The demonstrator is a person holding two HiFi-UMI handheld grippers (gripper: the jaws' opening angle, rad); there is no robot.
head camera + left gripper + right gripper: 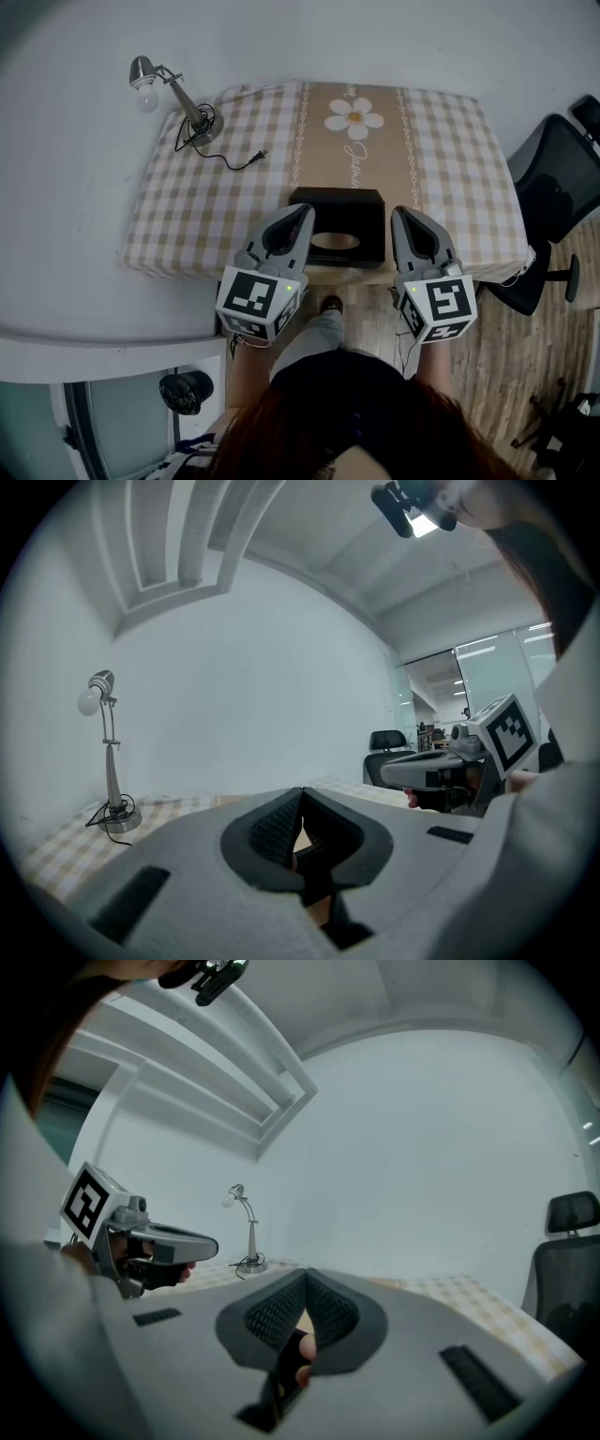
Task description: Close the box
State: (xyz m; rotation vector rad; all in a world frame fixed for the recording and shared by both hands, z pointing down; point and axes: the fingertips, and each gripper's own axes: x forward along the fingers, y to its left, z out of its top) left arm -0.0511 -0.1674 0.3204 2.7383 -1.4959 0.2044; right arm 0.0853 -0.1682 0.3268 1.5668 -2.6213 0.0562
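A black box (337, 202) with an oval opening in its top sits at the near edge of the checked tablecloth (225, 187). My left gripper (307, 210) hovers beside the box's left edge and my right gripper (397, 214) beside its right edge, both pointing away from me. Each is shut, jaws meeting at the tip with nothing between them. The left gripper view shows its own shut jaws (302, 797) and the right gripper (448, 767) off to the side. Its counterpart, the right gripper view, shows shut jaws (306, 1279) and the left gripper (155, 1241). Both gripper bodies hide the box in these views.
A silver desk lamp (174, 94) with a loose black cord (234, 161) stands at the table's far left corner. A black office chair (555, 199) is at the table's right. A pale wall lies behind the table. My legs are below the near edge.
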